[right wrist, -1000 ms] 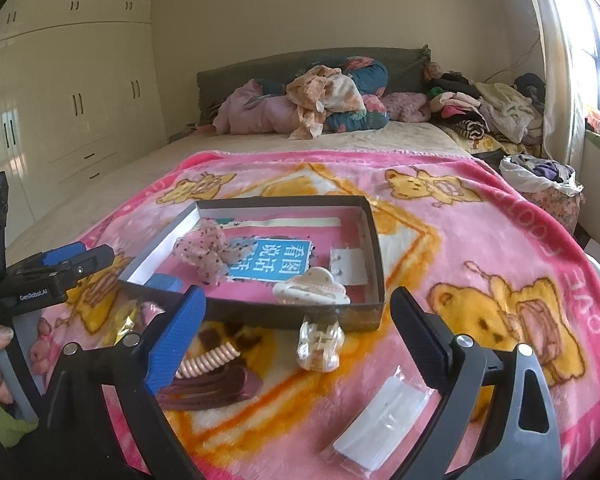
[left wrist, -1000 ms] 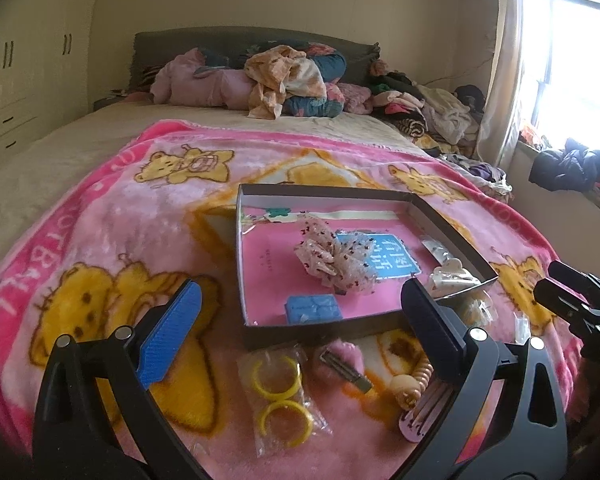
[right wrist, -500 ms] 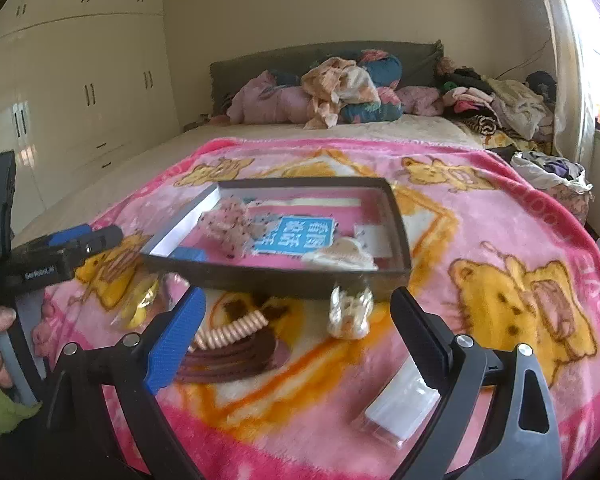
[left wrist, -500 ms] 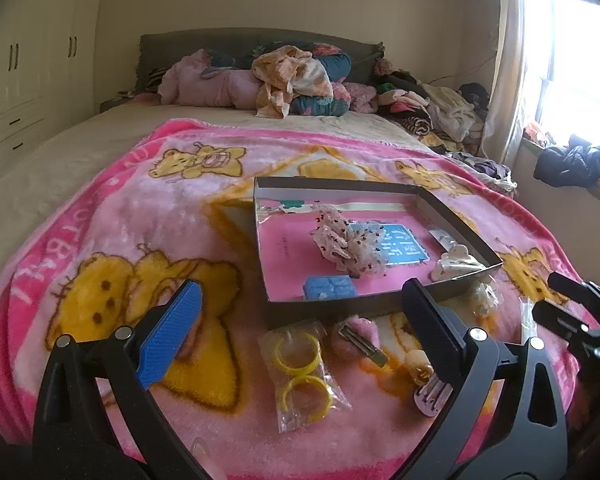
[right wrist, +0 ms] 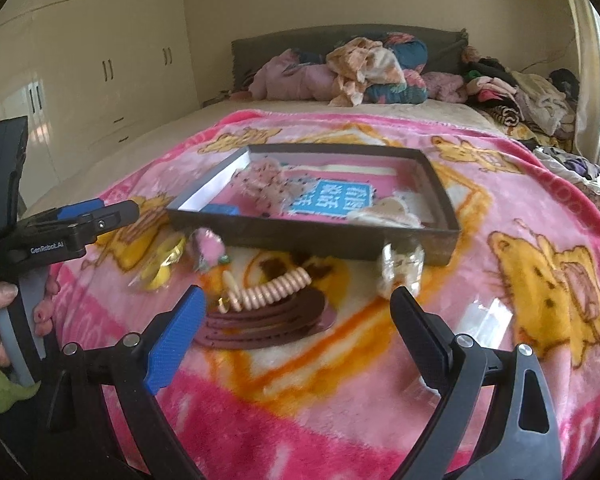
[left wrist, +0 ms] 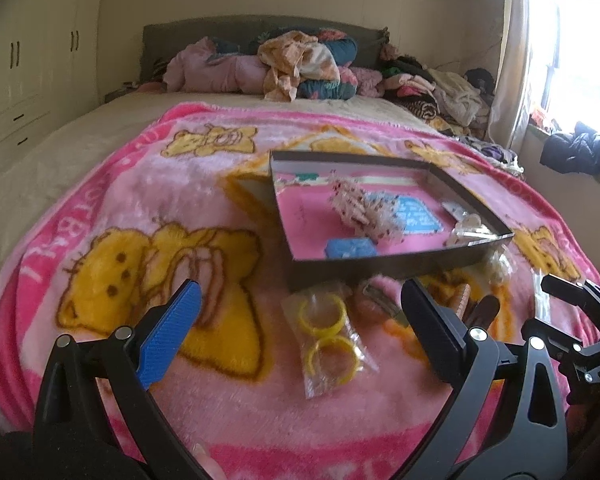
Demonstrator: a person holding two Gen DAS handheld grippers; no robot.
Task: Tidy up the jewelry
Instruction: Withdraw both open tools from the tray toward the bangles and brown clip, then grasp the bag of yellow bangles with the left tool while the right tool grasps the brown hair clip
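Observation:
A dark shallow box [left wrist: 400,266] [right wrist: 320,236] with a pink floor lies on the pink bear blanket. It holds a lacy scrunchie [left wrist: 364,208], a blue card [right wrist: 332,198], a small blue item [left wrist: 350,248] and a white clip [right wrist: 388,212]. In front of it lie a bag of yellow rings [left wrist: 328,332], a pink fluffy clip [right wrist: 208,248], a beaded coil [right wrist: 268,290], brown headbands [right wrist: 268,322] and a clear clip [right wrist: 400,270]. My left gripper [left wrist: 300,312] is open and empty, held before the rings. My right gripper [right wrist: 296,320] is open and empty above the headbands.
The bed's far end holds a pile of clothes [left wrist: 296,64] against a grey headboard. More clothes [right wrist: 520,96] are heaped at the right by the curtain. White wardrobes [right wrist: 80,80] stand at the left. The blanket's front edge is just under both grippers.
Both grippers have drawn back and down from the box, so the box and loose items look farther away. Both stay open and empty.

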